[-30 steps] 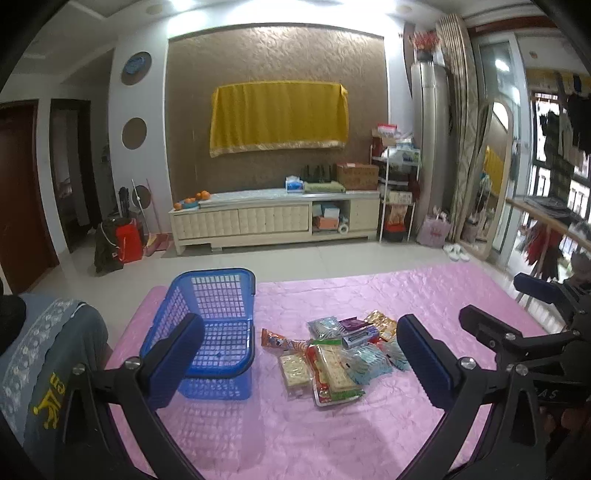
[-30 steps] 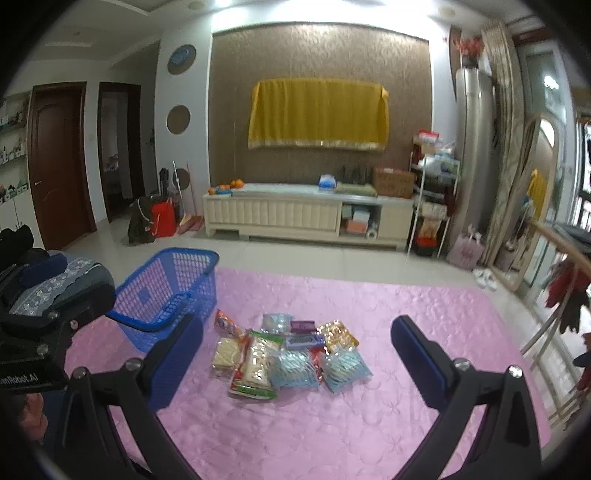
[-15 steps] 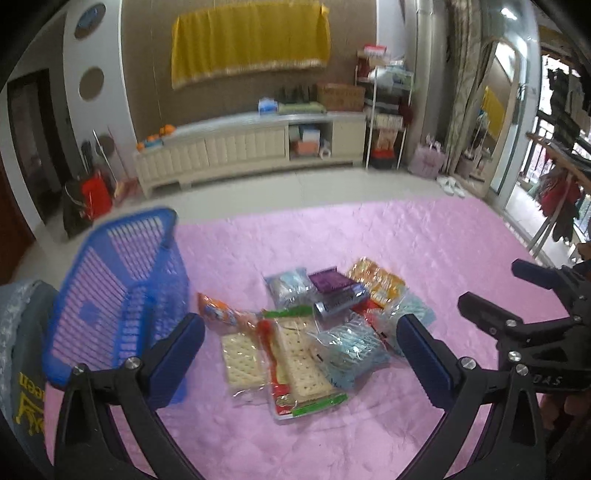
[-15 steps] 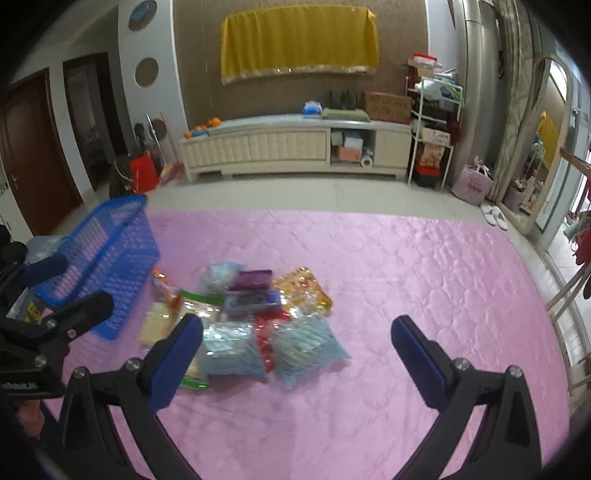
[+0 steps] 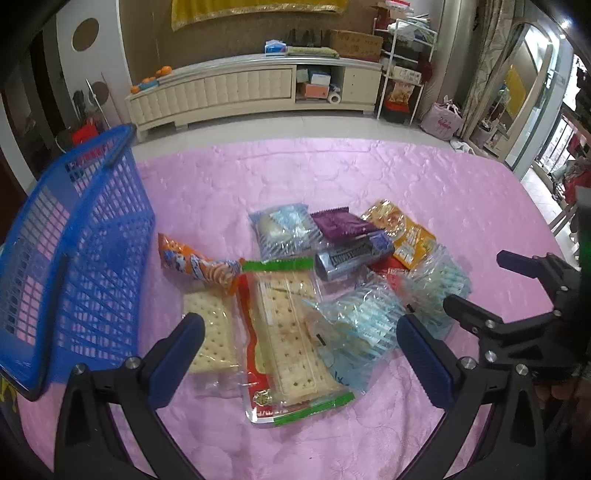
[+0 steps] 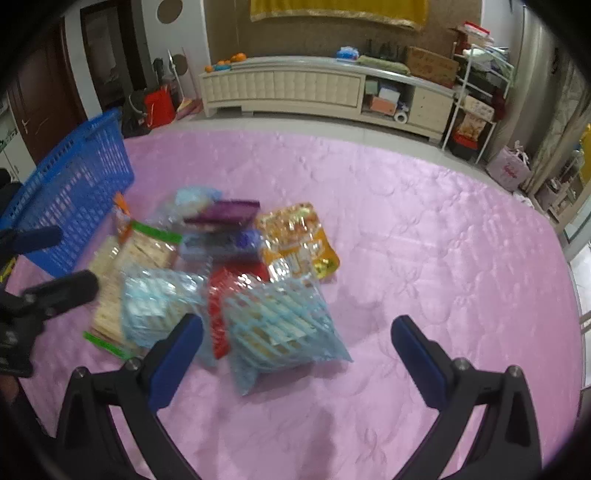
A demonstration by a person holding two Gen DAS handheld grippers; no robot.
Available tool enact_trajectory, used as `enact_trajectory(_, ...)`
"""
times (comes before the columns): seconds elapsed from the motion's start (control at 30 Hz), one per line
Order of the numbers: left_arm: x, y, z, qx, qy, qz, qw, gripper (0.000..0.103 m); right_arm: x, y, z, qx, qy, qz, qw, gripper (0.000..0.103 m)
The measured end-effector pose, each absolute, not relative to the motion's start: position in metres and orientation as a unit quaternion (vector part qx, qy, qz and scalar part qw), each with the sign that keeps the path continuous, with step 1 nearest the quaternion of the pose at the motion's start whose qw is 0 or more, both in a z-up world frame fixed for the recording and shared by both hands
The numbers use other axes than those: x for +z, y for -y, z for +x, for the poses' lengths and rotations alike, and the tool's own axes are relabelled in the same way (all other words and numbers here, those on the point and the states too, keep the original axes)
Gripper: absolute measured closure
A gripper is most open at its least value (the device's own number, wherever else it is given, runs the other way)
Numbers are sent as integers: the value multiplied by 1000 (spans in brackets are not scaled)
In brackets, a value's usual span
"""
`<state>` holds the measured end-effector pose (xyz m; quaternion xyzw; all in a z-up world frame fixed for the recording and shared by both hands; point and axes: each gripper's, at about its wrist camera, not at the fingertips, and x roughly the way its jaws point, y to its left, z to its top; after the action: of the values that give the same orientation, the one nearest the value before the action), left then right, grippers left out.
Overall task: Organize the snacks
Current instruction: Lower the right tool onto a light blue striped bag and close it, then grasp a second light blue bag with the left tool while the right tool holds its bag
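Now long cracker pack (image 5: 291,332) lies lengthwise toward camera; left claw (image 5: 299,350) spread.

A home living room is showing here. A long cream TV cabinet (image 5: 255,88) is running along the far wall at twelve o'clock, with oranges (image 5: 155,75) and a tissue box (image 5: 275,47) sitting on top and small boxes filling its open shelves. A yellow cloth (image 6: 340,9) is hanging on the textured brown wall above it. At one o'clock a white wire rack (image 5: 404,55) is holding household clutter, and a pink bag (image 5: 445,120) is standing on the tiled floor beside it. At ten o'clock a dark wooden door (image 6: 40,107) is standing. A pink quilted cover (image 6: 424,240) is lying across the foreground surface.
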<state>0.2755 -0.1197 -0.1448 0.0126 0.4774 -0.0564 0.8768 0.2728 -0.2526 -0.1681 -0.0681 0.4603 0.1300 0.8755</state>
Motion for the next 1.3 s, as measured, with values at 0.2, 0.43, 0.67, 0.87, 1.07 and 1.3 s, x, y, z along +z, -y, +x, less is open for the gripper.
enact_trajectory(0.2, -153, 126, 287, -57, -485, 10, 872, 0, -176, 253, 274, 149, -456, -80, 874, 0)
enact_trajectory(0.43, -170, 127, 288, -63, -517, 9, 854, 0, -191, 243, 292, 169, -469, -92, 862, 24)
enact_trajectory(0.67, -164, 135, 285, -45, -514, 23, 856, 0, -187, 256, 293, 173, -456, -65, 870, 39)
enact_trajectory(0.87, -169, 155, 298, -21, -522, 37, 852, 0, -173, 276, 289, 128, -441, -50, 887, 40)
enact_trajectory(1.07, -181, 178, 311, -7, -535, 55, 843, 0, -181, 286, 293, 106, -472, -30, 875, 40)
enact_trajectory(1.3, -204, 191, 329, 12, -550, 70, 832, 0, -183, 294, 295, 98, -482, -20, 870, 40)
